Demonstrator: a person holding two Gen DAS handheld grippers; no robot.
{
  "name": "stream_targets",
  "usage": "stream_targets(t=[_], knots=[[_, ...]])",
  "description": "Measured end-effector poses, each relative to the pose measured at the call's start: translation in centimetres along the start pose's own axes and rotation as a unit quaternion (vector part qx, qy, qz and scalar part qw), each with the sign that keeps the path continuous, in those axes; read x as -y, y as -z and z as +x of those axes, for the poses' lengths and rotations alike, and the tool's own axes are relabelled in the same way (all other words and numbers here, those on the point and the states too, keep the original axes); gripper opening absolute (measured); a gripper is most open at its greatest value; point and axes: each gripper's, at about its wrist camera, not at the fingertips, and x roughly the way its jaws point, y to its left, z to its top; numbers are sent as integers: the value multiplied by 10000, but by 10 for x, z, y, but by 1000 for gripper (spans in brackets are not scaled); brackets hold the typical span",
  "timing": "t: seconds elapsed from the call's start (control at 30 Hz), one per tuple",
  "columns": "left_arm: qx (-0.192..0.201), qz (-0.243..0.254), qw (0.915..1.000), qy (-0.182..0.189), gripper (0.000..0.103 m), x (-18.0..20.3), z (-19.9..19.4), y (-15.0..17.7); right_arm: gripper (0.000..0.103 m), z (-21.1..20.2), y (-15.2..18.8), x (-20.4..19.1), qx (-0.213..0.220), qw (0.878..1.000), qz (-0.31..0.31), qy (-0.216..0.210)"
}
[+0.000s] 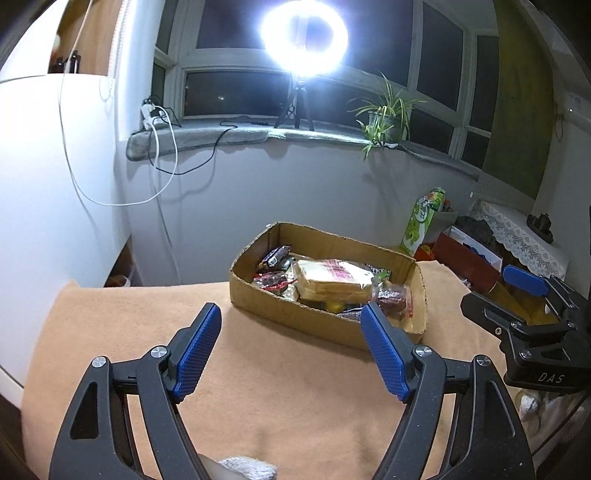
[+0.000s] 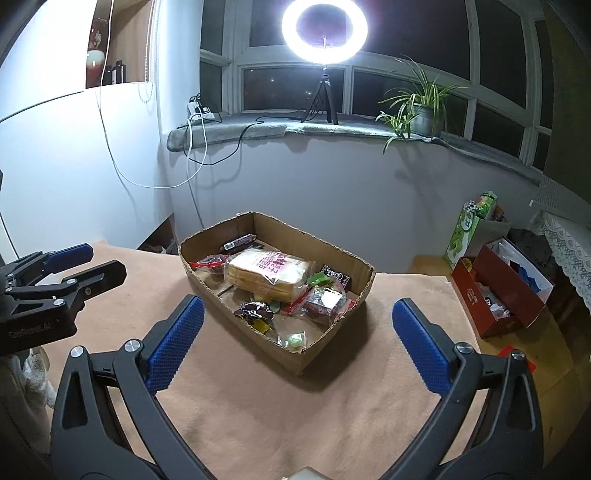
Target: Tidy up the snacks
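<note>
A shallow cardboard box (image 1: 258, 302) (image 2: 325, 343) sits on a tan cloth-covered table (image 1: 147, 325) (image 2: 258, 406). Inside lie a bag of sliced bread (image 1: 332, 282) (image 2: 271, 275), dark red wrapped snacks (image 1: 273, 278) (image 2: 255, 310), a sausage stick (image 2: 240, 242) and small green candies (image 2: 295, 339). My left gripper (image 1: 291, 317) is open and empty, hovering just before the box's near wall. My right gripper (image 2: 295, 310) is open and empty, in front of the box. Each gripper shows in the other's view: the right one (image 1: 517, 295) at the right, the left one (image 2: 85, 262) at the left.
A red box (image 2: 498, 295) and a green carton (image 2: 465, 229) stand on the floor to the right. A ring light (image 2: 325, 29) on a tripod, a potted plant (image 2: 421, 107) and cables are on the windowsill behind. A white wall stands at the left.
</note>
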Motion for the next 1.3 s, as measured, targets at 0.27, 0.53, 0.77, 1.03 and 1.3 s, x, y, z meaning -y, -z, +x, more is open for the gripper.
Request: stream_targets(t=[0.27,0.53,0.77,1.03,1.3], knots=[[56,-19,10000,-15,78,3,-8,-1,103,-7,0,-1,30,10000,1,21],[85,1,10000,-17,78,7,-14,-1,103,-18,4,-2,70,10000,-6,71],[90,10,10000,22,78,10,-17,0,103,-18,4,-1,67,10000,-11,73],[67,-13,10000,8,78,11,-18,1,103,-19,4,-1,70,9999,-9,73],[95,26,9999,-56,78,8,-14,3,103,-20,9,2,20,10000,-53,61]])
